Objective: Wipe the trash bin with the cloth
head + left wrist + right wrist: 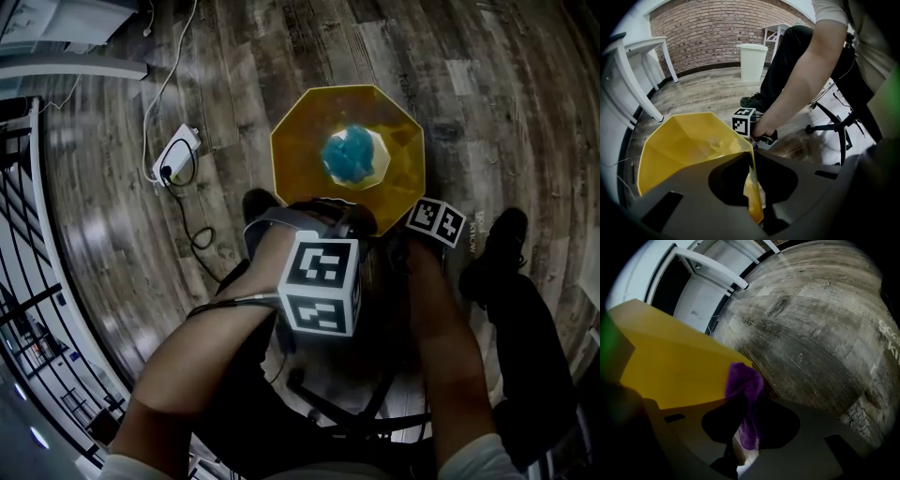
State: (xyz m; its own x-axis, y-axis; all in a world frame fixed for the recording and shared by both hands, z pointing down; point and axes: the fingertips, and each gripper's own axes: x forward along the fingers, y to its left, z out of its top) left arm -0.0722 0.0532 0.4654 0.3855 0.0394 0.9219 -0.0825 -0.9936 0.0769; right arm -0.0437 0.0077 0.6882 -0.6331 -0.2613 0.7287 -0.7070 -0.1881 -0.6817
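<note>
Wood-plank flooring runs under everything, with a brick wall and white table legs at the far side in the left gripper view. We sit over the yellow trash bin [300,164], which stands on the floor just ahead of our knees. It is an eight-sided tub with a crumpled blue wad [352,155] lying at its bottom. Our left gripper [753,187] is clamped on the bin's near rim, and the thin yellow wall runs straight between its closed jaws. Our right gripper [746,427] is clenched on the purple cloth [743,385]. The cloth's loose bunch sticks out past the jaw tips, right at the corner edge of an outer yellow facet. Whether it presses on the plastic we cannot tell.

We judge the step to be wiping the outer wall while the rim is pinned. To do it well, we should hold the left clamp firm, since the bin looks light and would likely slide or tip under a sideways push. We should press the cloth's bunch, not the bare jaw tips, onto the plastic. We should then draw it down one facet at a time in overlapping strokes. Only a small tuft is exposed, so pressure ought to be gentle enough that it does not pull free. Reaching the far facets will probably call for turning the bin with the left grip.
</note>
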